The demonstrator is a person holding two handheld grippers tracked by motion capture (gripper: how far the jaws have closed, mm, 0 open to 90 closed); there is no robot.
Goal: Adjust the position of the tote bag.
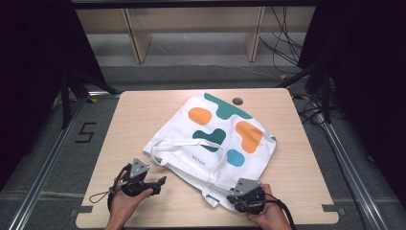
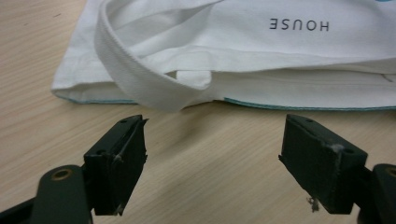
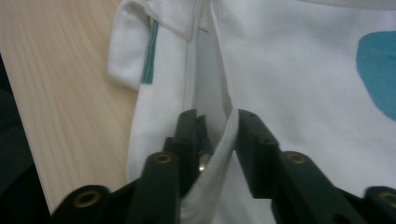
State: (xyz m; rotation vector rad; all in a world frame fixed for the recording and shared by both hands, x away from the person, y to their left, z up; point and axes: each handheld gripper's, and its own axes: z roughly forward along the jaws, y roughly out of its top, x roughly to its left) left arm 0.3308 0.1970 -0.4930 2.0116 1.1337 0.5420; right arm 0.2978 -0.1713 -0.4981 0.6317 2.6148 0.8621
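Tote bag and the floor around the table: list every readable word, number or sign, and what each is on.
"HOUSE": dark capitals on the white tote bag, upside down in the left gripper view.
The same print in the high view: too small and blurred to read.
"5": a dark mark on the floor left of the table.
Nothing else legible.

One tote bag (image 1: 218, 139) with two handles, two grippers, one table (image 1: 134, 124).
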